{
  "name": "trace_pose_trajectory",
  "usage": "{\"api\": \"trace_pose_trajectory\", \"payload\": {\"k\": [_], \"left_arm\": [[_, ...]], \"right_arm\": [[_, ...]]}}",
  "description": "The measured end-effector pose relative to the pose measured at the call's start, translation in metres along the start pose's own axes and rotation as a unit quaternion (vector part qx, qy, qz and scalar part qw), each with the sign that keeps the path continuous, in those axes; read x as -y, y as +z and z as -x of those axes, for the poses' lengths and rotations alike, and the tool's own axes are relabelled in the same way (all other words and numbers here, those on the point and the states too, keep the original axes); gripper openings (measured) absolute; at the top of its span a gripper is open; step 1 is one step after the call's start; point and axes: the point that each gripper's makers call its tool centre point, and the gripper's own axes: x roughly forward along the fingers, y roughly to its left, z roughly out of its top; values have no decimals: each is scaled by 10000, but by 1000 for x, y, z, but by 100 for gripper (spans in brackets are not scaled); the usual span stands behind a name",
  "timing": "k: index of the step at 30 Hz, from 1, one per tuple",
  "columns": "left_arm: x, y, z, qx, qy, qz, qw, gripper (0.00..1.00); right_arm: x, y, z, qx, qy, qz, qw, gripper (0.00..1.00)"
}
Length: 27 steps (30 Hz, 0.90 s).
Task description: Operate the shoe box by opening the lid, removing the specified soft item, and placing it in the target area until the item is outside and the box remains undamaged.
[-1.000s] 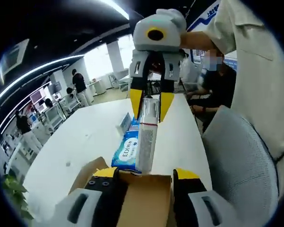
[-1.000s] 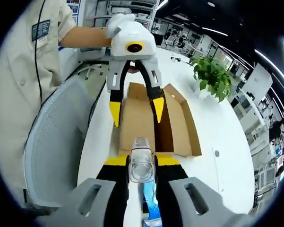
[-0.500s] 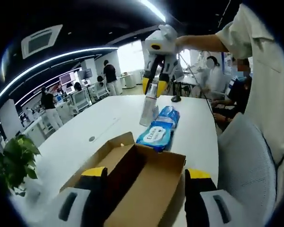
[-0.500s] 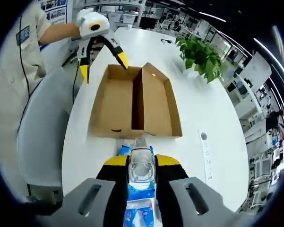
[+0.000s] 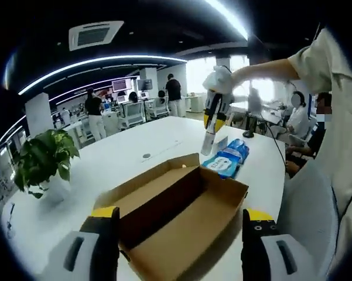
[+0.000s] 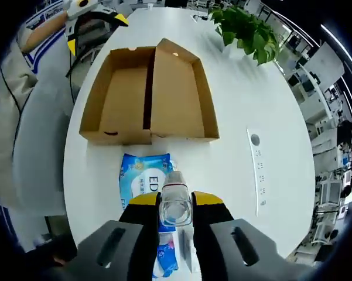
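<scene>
— Now that the right claw [image 6: 176,199] has carried the clear bottle [image 6: 176,204] up and away from the shoe box [image 6: 149,96], what has changed?

— 1 second ago the bottle hung right at the box edge; now it sits well apart from the cardboard, above the blue wipes pack [image 6: 145,180] that lies on the white desk [image 6: 240,105] just outside the box. The right claw's 2 jaws are pressed against the bottle's sides. The left claw [image 5: 178,219] has drawn back too — its jaws stand spread with nothing between them, framing the open box [image 5: 176,219].

— And for the task?

— The lid is already folded flat and the box interior looks bare, so the removal seems done. The soft item — the wipes pack [image 5: 225,159] — rests flat on the desk beside the box, blue wrapper with white lettering, uncrushed as far as I can tell. The box walls look straight, with no tear visible.
</scene>
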Motion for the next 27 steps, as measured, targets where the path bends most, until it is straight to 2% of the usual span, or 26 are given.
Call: {"api": "trace_pose_trajectory", "payload": {"k": [7, 11, 15, 20, 27], "left_arm": [[-16, -14, 21, -54, 330, 189, 9993, 95], [-21, -22, 27, -68, 458, 267, 9986, 98], [-24, -30, 30, -84, 543, 434, 9975, 100], [-23, -40, 34, -91, 619, 606, 9962, 100], [-20, -54, 37, -164, 638, 776, 9948, 100]], "right_arm": [[21, -16, -26, -409, 50, -215, 9989, 18], [26, -23, -36, -552, 142, -545, 9969, 18], [27, -29, -44, -693, 186, -609, 9956, 18], [29, -39, -52, -988, 142, -365, 9943, 18], [31, -43, -64, -1126, 186, 25, 9935, 18]]}}
